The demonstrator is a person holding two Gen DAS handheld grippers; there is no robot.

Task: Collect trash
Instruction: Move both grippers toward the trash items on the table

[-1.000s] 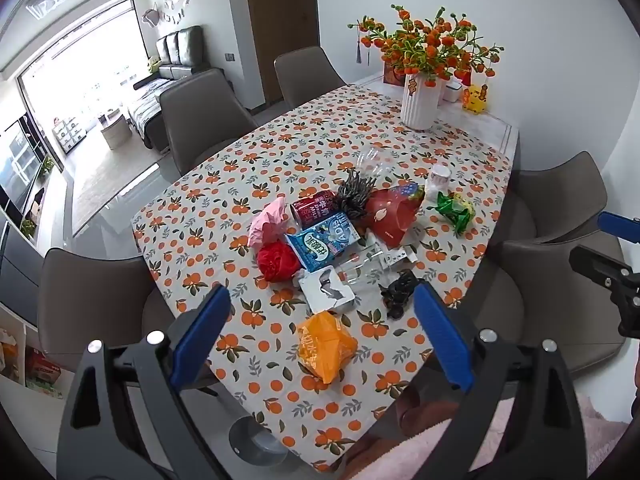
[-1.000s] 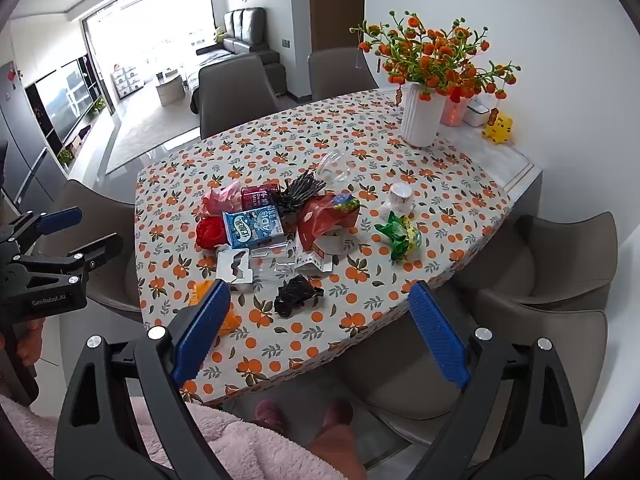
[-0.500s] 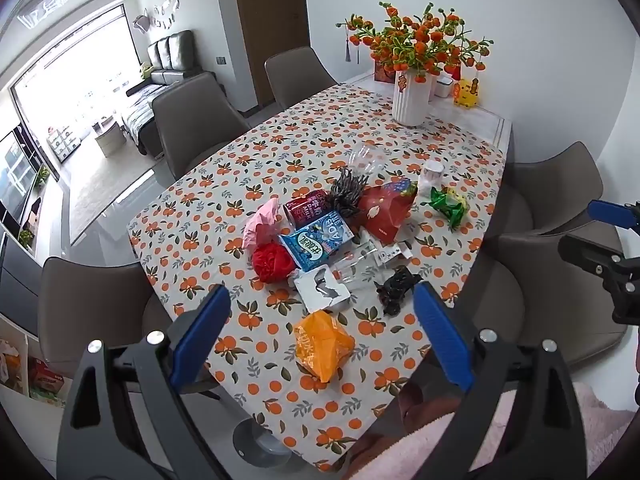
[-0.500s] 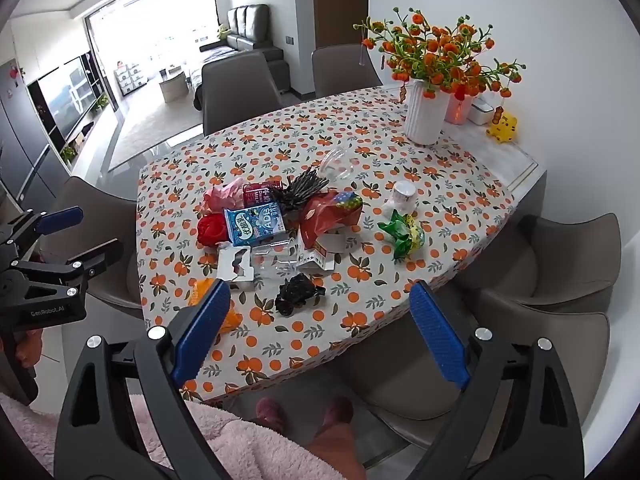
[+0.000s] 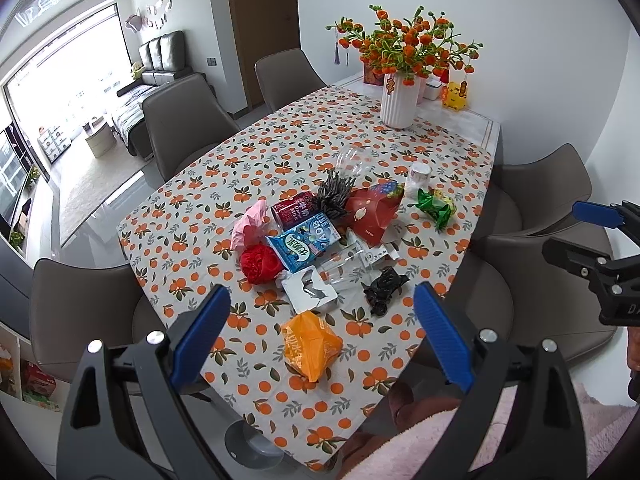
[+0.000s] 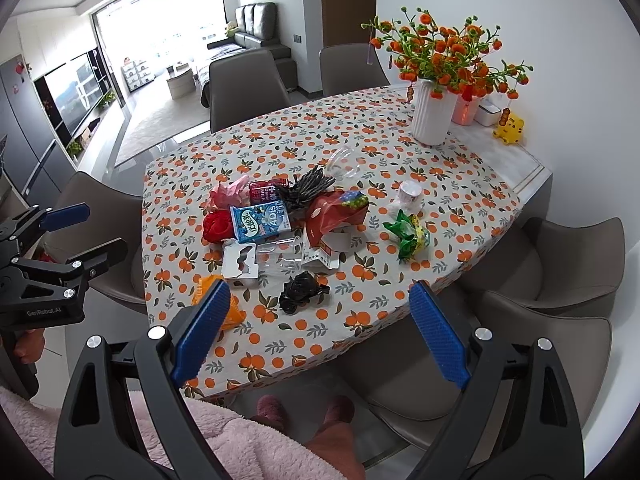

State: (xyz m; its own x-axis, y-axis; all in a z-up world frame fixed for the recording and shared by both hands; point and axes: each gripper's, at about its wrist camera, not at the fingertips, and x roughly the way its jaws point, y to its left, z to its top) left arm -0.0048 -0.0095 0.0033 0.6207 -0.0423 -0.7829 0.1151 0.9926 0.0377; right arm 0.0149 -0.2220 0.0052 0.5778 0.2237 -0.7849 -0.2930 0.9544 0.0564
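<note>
Above the near edge of the table (image 5: 472,148), we are holding both grippers high and well apart from the trash. The left gripper (image 5: 320,340) is standing with its jaws spread wide and nothing between them; the right gripper (image 6: 318,334) is standing the same way, empty.

Nothing is looking collected yet, as far as we are judging. The whole pile is lying on the tablecloth: an orange bag (image 5: 311,345) nearest us, a black wrapper (image 5: 383,290) beside it, a white card (image 5: 310,292), a red ball (image 5: 259,261), a pink wrapper (image 5: 250,226), a blue carton (image 5: 305,242), a can (image 5: 292,209), a red packet (image 5: 370,212), a green wrapper (image 5: 436,204), a white cup (image 5: 418,178) and some clear plastic (image 5: 352,164) farther back. The vase (image 5: 399,98) at the far end is no trash, and we are leaving it be.

We are seeing no bin or bag for the trash in either view, so we cannot tell where it is going. So the task is sitting at its very start: every piece is waiting, and we are guessing the orange bag, being closest to the left gripper, is the likely first pick.
</note>
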